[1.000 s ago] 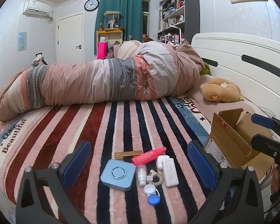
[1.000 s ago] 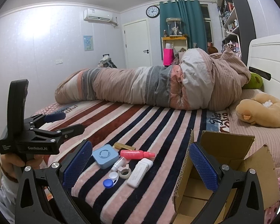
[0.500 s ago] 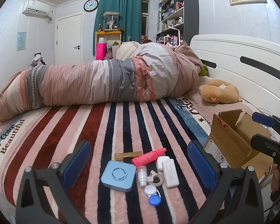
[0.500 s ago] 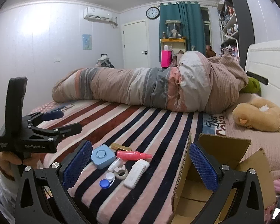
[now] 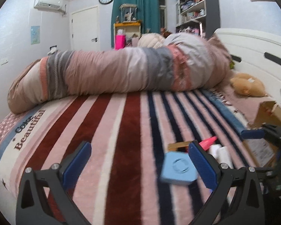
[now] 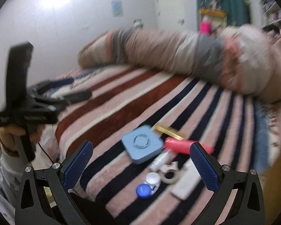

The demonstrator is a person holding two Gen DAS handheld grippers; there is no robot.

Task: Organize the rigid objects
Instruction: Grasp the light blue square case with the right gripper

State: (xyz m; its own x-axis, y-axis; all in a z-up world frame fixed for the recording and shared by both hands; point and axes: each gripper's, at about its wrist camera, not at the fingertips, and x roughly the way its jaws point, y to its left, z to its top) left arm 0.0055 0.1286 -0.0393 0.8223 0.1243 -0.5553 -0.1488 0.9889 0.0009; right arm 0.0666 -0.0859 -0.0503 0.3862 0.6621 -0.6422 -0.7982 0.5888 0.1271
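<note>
One striped blanket (image 5: 121,131) covers the bed, with a rolled quilt (image 5: 112,73) along its far side and a cardboard box (image 5: 267,112) at its right edge. Both the left gripper (image 5: 138,159) and right gripper (image 6: 140,161) hover with jaws wide apart, empty. Between the right gripper's pads lie a blue square case (image 6: 142,146), a pink bottle (image 6: 179,146), a white case (image 6: 186,185) and a small blue-capped container (image 6: 144,190).
</note>
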